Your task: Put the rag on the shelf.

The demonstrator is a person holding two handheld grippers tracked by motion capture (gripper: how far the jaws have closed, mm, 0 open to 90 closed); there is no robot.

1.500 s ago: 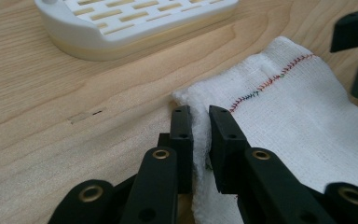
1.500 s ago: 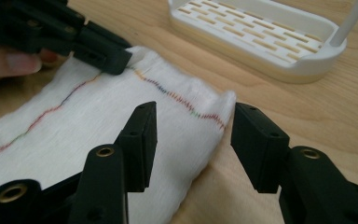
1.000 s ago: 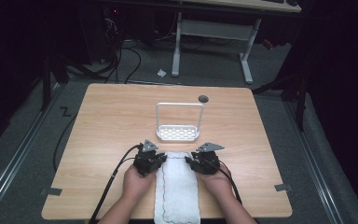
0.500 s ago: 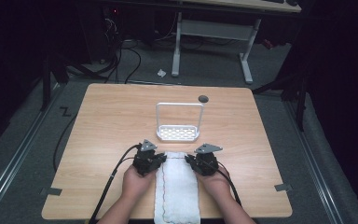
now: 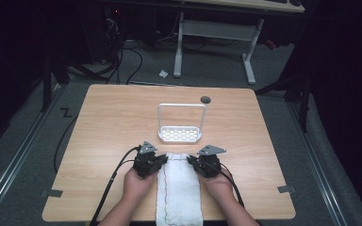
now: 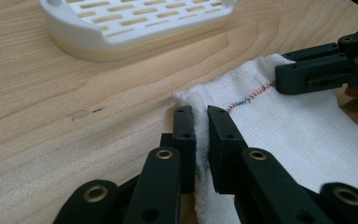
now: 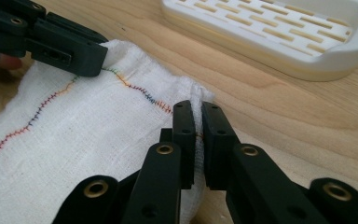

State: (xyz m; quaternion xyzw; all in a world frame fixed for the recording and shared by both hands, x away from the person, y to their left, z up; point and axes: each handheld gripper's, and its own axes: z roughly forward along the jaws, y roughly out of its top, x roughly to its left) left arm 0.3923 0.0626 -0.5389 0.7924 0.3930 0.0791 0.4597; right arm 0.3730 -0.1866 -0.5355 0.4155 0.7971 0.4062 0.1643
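Note:
A white cloth (image 5: pixel 179 193) with a coloured stitched hem lies as a long strip at the table's front middle. My left gripper (image 5: pixel 163 161) sits at its far left corner, jaws shut on a pinched fold of cloth (image 6: pixel 298 126), as the left gripper view (image 6: pixel 201 116) shows. My right gripper (image 5: pixel 191 161) sits at the far right corner. Its jaws have just been closing and now pinch the cloth's edge (image 7: pixel 74 130) in the right gripper view (image 7: pixel 198 109). Each view also shows the other gripper (image 6: pixel 279 77) (image 7: pixel 100 53) on the opposite corner.
A white slotted rack (image 5: pixel 181 134) with a tall loop handle stands just beyond the cloth, near both grippers (image 6: pixel 135 23) (image 7: pixel 279 37). A dark round spot (image 5: pixel 205 99) lies behind it. Bare wooden table (image 5: pixel 103 122) spreads to both sides. A black cable (image 5: pixel 111 188) trails off the front left.

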